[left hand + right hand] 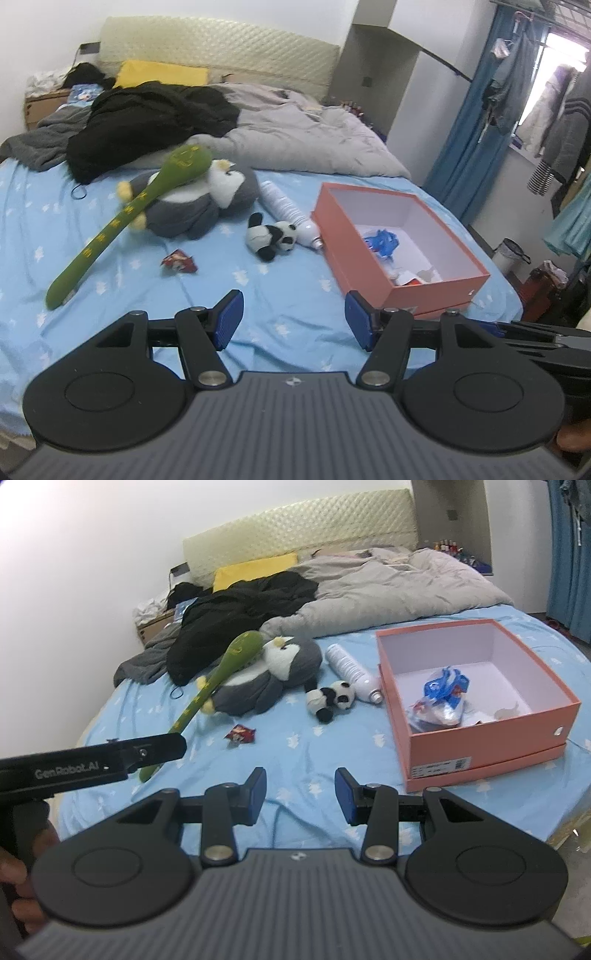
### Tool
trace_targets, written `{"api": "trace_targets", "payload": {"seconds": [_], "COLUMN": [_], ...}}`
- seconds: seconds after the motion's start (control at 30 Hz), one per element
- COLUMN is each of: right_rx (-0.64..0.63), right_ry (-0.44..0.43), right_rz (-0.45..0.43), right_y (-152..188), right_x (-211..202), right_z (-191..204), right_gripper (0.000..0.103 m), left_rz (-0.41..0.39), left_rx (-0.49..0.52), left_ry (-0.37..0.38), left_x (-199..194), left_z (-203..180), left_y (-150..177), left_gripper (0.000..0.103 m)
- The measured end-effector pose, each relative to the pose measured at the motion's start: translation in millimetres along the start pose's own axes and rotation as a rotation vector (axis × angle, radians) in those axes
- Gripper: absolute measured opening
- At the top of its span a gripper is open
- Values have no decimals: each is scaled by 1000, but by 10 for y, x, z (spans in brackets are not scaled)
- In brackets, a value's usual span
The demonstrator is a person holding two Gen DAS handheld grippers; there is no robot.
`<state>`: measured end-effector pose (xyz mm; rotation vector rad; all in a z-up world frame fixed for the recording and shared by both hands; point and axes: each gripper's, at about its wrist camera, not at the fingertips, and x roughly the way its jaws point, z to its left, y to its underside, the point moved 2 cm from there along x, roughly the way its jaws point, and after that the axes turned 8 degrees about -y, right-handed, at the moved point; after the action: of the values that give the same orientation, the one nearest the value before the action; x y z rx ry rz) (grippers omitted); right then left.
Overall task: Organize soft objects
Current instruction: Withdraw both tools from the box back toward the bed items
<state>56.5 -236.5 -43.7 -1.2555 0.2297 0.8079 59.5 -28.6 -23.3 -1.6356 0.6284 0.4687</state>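
A grey penguin plush (pixel 199 205) (pixel 269 679) lies on the blue bed sheet (pixel 110 266) (pixel 295 746), with a long green plush stick (pixel 122 218) (pixel 218 672) across it. A small panda plush (pixel 271 238) (pixel 330 699) lies to its right, beside a white bottle (pixel 290 212) (pixel 352 672). An open orange box (pixel 439 291) (pixel 480 742) holds blue packets (pixel 382 242) (pixel 445 692). My left gripper (pixel 293 319) and right gripper (pixel 300 794) are both open and empty, hovering near the bed's front edge.
A red snack wrapper (pixel 177 261) (pixel 240 734) lies on the sheet in front of the plushes. Black clothing (pixel 147 122) (pixel 240 616), a grey duvet (pixel 303 136) (pixel 388 587) and a yellow pillow (pixel 162 74) fill the bed's far half. The left gripper's body (pixel 92 764) shows at left.
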Motion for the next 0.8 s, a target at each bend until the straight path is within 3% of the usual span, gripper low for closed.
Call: {"api": "trace_targets", "payload": {"seconds": [0.43,0.8], "right_rx": [8,11], "right_ry": [-27,-25], "right_rz": [62,125], "right_y": [-25,-228], "right_x": [352,978], "right_z": [30,-102], "right_gripper": [44,44], "left_rz": [54,139], "left_rx": [-46,-61], "left_ry": [-55,-107], "left_x": [349,1176], "left_z": [252,572], "left_y": [-24,-231], "left_gripper": [67,67]}}
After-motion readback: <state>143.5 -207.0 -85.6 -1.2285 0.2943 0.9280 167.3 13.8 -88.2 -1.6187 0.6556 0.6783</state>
